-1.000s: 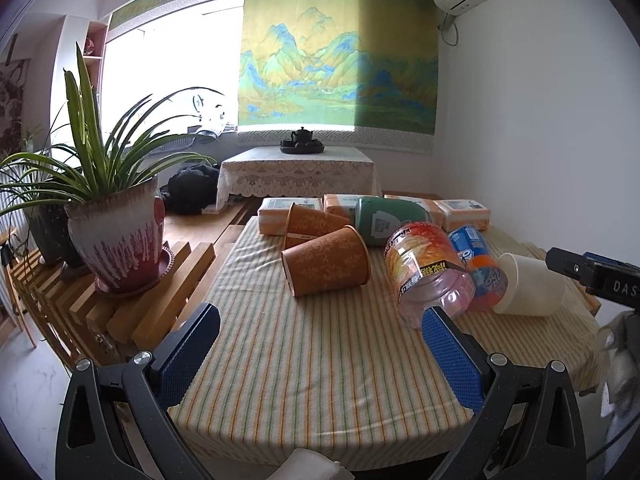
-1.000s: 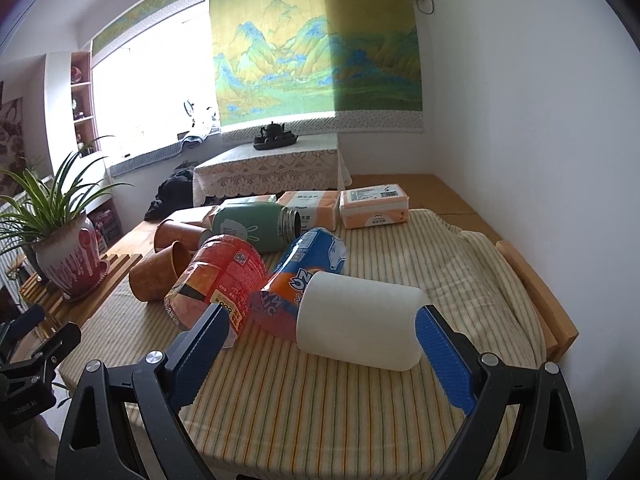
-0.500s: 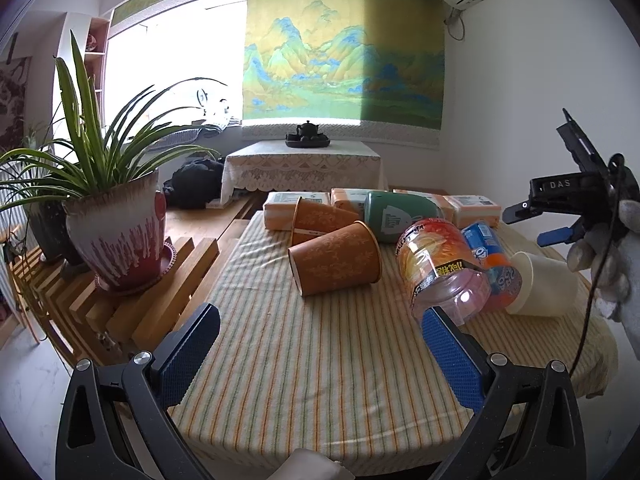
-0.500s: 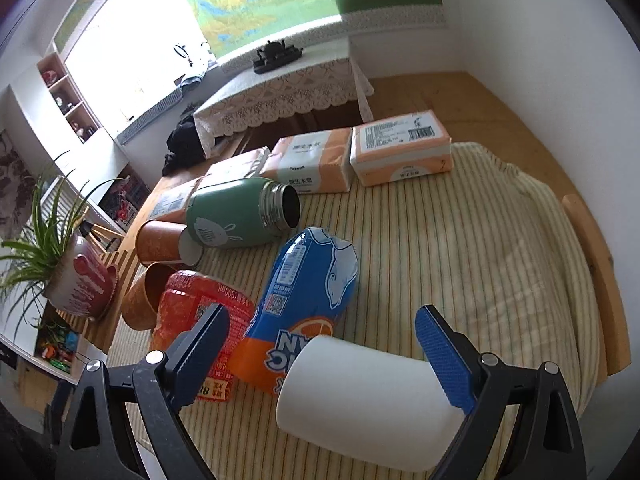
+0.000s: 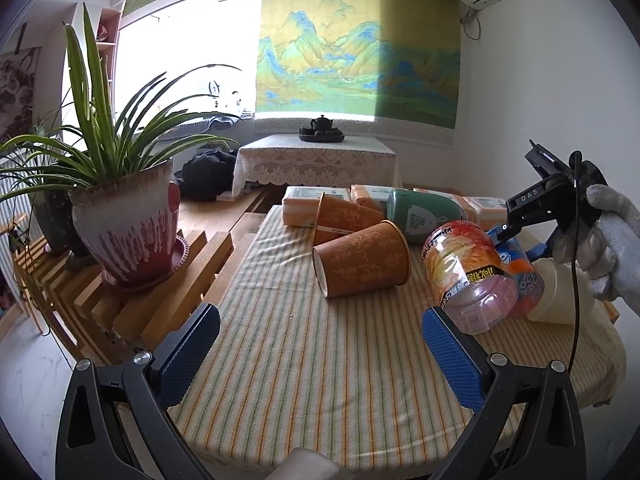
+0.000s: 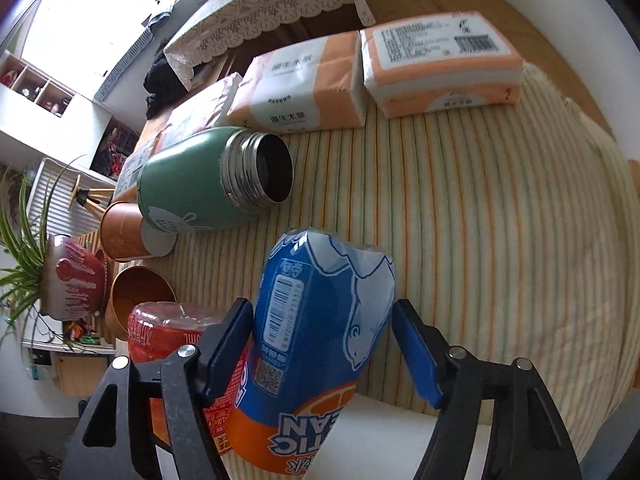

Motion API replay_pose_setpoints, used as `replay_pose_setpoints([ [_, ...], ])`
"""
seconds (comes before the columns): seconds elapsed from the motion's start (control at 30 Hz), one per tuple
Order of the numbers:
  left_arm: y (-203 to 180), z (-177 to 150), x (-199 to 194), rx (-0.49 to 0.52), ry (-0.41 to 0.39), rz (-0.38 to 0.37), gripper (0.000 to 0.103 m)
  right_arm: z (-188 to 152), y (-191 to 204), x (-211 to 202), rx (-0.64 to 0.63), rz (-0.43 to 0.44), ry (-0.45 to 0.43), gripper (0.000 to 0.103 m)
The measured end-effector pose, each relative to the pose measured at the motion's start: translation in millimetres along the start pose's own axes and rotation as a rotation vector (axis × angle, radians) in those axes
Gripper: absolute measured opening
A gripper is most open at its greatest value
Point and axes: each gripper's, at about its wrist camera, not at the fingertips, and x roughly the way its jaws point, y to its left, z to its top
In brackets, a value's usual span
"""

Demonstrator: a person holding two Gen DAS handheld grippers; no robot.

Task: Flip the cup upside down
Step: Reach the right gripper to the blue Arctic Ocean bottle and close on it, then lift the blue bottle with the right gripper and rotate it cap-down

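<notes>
Several cups lie on their sides on the striped tablecloth (image 5: 312,364). A white cup (image 5: 560,300) lies at the right edge; only a sliver of it (image 6: 384,432) shows at the bottom of the right wrist view. Two orange cups (image 5: 360,264) lie near the middle. My right gripper (image 6: 322,350) is open and tilted down, its pads either side of a blue-orange bottle (image 6: 316,340) without touching. It also shows in the left wrist view (image 5: 536,240), held by a gloved hand above the white cup. My left gripper (image 5: 316,352) is open and empty near the table's front edge.
A green flask (image 6: 208,180), a red-labelled jar (image 5: 464,276) and tissue packs (image 6: 440,60) lie on the table. A potted plant (image 5: 128,220) stands on a wooden rack at left. A wall runs along the right.
The right gripper rose, tipped downward and moved forward over the white cup; the blue-orange bottle now lies between its pads. The left gripper barely moved.
</notes>
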Motion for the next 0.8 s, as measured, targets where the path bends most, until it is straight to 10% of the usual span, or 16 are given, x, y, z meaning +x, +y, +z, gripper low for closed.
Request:
replay_pose_setpoints([
  [0.57,7.0,1.7,-9.7,-0.009,-0.014,0.003,0.102,-1.4,-9.2,-63.7,0.081,0.143,-0.213,0.065],
  [0.8,4.8,3.4,-20.8,0.004,-0.031,-0.016,0.102,-61.6,0.4,-105.9,0.080,0.180,-0.302,0.065],
])
